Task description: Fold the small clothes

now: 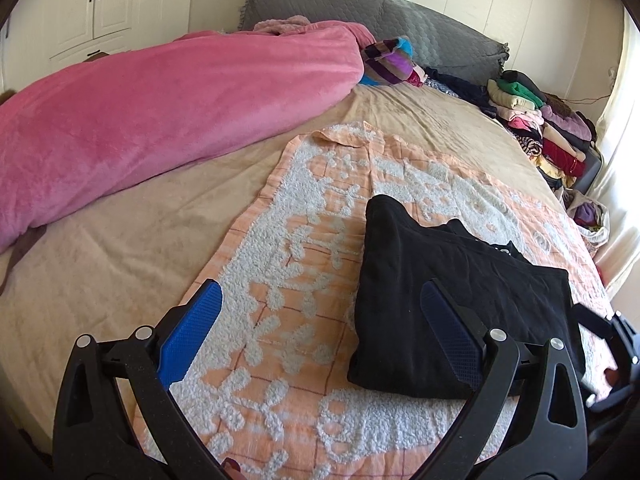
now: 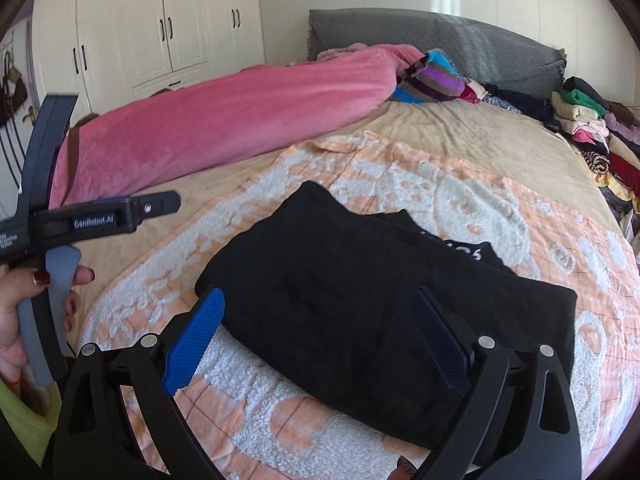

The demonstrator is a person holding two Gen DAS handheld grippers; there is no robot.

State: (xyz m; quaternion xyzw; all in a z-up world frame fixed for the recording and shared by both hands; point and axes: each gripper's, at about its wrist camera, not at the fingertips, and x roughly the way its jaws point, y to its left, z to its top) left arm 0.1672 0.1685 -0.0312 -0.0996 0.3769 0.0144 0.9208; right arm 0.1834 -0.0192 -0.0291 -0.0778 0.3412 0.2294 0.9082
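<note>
A folded black garment lies flat on an orange and white patterned towel spread on the bed. My left gripper is open and empty, above the towel at the garment's left edge; its right finger is over the black cloth. In the right wrist view the same garment lies on the towel. My right gripper is open and empty, hovering over the garment's near edge. The left gripper's body shows at the left, held by a hand.
A pink fleece blanket lies bunched along the left of the bed. A striped pillow and a grey headboard are at the far end. A pile of folded clothes lines the right edge. White wardrobes stand beyond.
</note>
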